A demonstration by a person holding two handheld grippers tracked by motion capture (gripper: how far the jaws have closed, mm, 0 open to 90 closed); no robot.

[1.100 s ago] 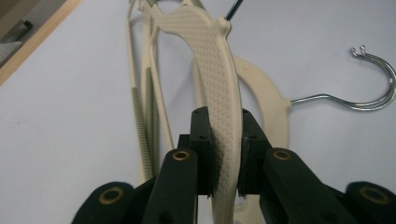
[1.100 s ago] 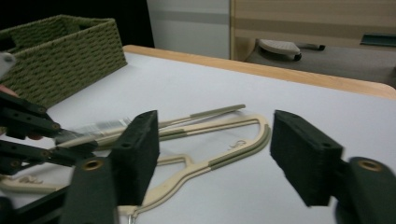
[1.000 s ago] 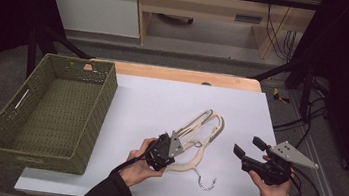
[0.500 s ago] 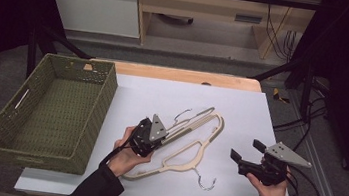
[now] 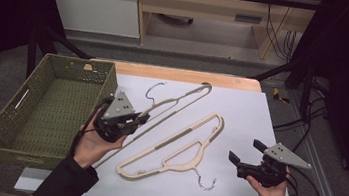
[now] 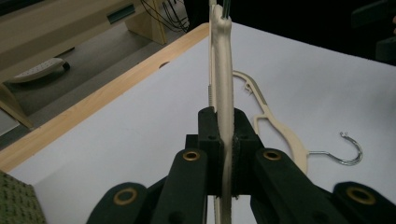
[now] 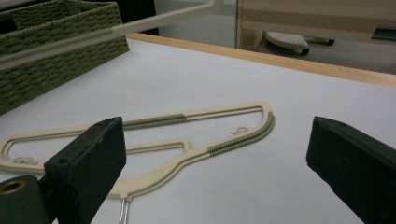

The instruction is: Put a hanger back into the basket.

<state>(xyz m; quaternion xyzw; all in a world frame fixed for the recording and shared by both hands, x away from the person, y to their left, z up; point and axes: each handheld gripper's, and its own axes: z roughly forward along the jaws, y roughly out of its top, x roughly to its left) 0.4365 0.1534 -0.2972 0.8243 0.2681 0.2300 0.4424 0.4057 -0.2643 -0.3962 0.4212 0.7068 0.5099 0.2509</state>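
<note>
Two cream plastic hangers with metal hooks are here. My left gripper point(image 5: 138, 119) is shut on the first hanger point(image 5: 182, 98) and holds it off the table beside the basket, with its hook point(image 5: 153, 88) toward the far side. In the left gripper view the jaws pinch that hanger's point(image 6: 222, 70) thin edge at the left gripper point(image 6: 224, 154). The second hanger point(image 5: 177, 148) lies flat mid-table, hook point(image 5: 207, 183) toward the near edge. My right gripper point(image 5: 245, 152) hovers open to its right, near the table's right edge. In the right gripper view the lying hanger point(image 7: 238, 140) rests beyond the open right gripper point(image 7: 217, 151).
A green woven basket point(image 5: 108, 82) stands at the table's left with nothing seen inside it, also seen as the basket point(image 7: 46, 51) in the right gripper view. The white table top point(image 5: 241, 111) has a wooden far edge point(image 5: 185, 75). Cables trail off the right side.
My left gripper has lifted one hanger off the other and carried it left toward the basket, swinging its long end toward the far side. The right gripper has barely moved.
</note>
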